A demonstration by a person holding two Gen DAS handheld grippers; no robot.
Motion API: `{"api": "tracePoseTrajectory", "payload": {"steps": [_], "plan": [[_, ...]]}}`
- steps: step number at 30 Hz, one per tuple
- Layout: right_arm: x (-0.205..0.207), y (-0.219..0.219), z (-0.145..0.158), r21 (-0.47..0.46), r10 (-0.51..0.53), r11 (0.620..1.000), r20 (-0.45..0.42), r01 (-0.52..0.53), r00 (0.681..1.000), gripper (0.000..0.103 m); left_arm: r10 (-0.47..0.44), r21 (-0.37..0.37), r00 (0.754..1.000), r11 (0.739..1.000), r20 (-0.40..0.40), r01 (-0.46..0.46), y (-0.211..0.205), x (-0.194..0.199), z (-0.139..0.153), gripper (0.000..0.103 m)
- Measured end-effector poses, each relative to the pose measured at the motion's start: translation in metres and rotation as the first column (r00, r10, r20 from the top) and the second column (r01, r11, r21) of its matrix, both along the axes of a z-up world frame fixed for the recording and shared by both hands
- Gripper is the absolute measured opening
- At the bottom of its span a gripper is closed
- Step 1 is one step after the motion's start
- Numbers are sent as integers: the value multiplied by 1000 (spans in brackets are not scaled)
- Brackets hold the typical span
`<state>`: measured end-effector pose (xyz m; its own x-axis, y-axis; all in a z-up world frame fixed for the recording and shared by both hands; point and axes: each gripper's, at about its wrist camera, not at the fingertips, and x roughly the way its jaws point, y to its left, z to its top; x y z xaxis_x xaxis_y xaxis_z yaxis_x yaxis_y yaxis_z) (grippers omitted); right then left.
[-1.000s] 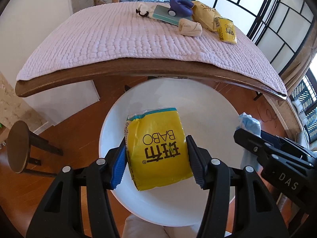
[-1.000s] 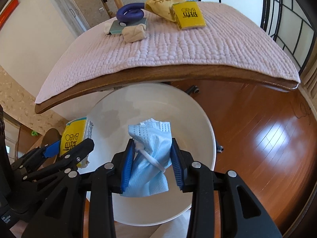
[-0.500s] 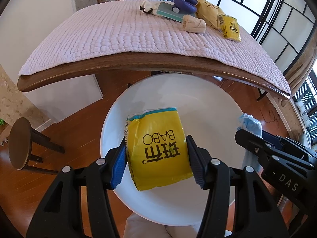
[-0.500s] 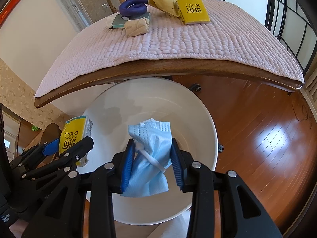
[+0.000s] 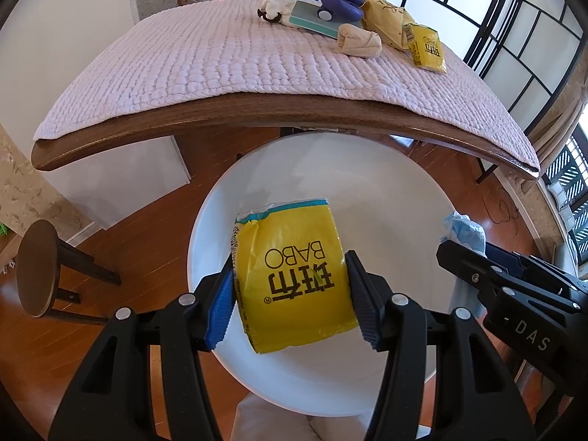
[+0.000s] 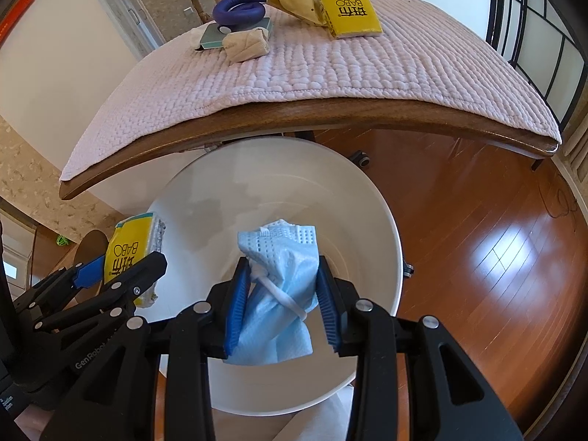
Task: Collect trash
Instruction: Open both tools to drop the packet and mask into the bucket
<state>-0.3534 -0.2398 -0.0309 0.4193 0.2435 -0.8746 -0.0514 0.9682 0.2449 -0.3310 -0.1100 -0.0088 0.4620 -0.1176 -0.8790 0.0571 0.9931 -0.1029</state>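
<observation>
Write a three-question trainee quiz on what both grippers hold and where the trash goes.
1. True or false: the left gripper is shut on a yellow tissue pack.
2. What does the right gripper hold? A) crumpled blue face mask B) beige cloth roll C) purple ring
3. Fill in: both held items hang over the white ____.

Key:
1. True; the pads press on its sides.
2. A, the blue face mask.
3. Bin; the white bin stands on the floor just below the table edge.
</observation>
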Motion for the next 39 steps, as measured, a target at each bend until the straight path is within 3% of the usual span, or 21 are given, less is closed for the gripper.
{"api": "tracePoseTrajectory", "payload": {"steps": [26,30,34,39], "plan": [[-1,-1,6,-18,-44,999,7,44,999,38,-12,-21,1000,1000,-18,11,2,4,-3,59],[0,-1,5,-19,-45,999,5,45,999,39,-11,-27,1000,1000,-14,10,3,4,-2,65],[0,-7,7,-3,-60,998,13,60,998,62,-9,-23,1000,1000,-12,9,3,5,-1,65],[3,-9,10,2,-76,997,25,76,997,64,-1,-23,1000,1000,-11,1,6,6,0,68]]}}
